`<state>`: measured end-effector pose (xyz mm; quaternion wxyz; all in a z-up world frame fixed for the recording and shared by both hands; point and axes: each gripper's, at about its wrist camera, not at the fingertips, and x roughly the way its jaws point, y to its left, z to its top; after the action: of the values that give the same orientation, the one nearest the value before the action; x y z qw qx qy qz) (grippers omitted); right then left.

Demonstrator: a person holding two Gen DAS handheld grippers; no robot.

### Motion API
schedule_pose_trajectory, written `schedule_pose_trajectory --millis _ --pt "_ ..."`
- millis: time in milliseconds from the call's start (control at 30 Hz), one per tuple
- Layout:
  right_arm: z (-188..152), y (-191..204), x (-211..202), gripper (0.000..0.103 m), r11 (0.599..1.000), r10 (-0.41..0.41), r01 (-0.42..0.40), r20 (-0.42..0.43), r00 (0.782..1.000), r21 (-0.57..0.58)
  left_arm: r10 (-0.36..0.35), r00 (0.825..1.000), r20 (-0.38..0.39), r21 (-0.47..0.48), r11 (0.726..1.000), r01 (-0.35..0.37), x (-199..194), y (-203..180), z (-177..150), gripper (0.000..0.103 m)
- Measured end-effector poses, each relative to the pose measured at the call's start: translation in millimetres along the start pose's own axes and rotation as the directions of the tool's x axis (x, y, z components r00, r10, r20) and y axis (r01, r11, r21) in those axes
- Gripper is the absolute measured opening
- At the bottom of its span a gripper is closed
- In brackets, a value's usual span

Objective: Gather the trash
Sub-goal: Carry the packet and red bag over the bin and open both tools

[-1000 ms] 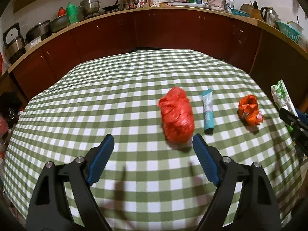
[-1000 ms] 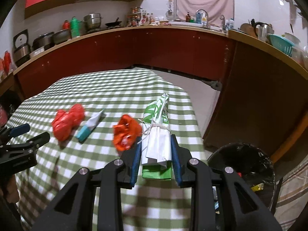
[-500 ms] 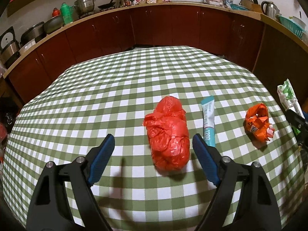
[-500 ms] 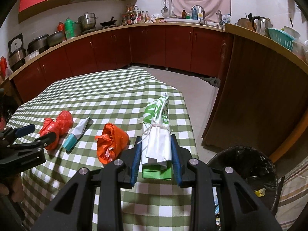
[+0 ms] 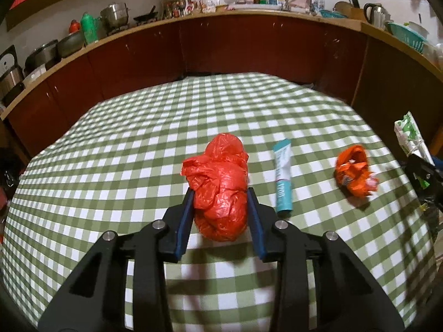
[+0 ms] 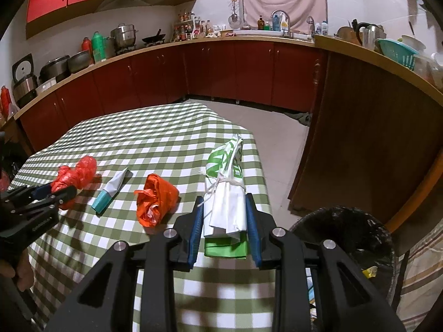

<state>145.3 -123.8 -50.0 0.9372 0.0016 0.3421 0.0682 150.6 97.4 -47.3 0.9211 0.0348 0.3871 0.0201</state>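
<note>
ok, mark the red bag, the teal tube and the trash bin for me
red bag point(image 5: 221, 191), left wrist view, middle of the crumpled plastic.
teal tube point(image 5: 283, 177), left wrist view, mid-body of the tube.
trash bin point(image 6: 379, 229), right wrist view, black liner at the far rim.

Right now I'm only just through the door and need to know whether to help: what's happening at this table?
A person with a gripper in each hand is clearing trash off the checked table. The left gripper is closing its jaws around the red plastic bag, which lies on the cloth. The right gripper grips a tied green and white bag near the table's edge, beside the black bin. A teal tube and a crumpled orange wrapper lie loose on the table.
</note>
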Motion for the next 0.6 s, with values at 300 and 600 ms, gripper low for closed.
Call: schedule_pose_trajectory --millis 300,600 --pt "-12.0 -34.1 -26.7 0.03 0.996 -0.069 0.067 0.035 0.997 0.051 -0.104 0.991 0.079 0.04 0.994 0.101 -34.1 -45.5 5.9 0.035" --pt "-31.6 -80.3 -49.3 0.03 0.979 -0.177 0.172 0.036 0.984 0.107 -0.215 0.972 0.095 0.123 0.971 0.203 -38.5 -129.5 5.8 0.035"
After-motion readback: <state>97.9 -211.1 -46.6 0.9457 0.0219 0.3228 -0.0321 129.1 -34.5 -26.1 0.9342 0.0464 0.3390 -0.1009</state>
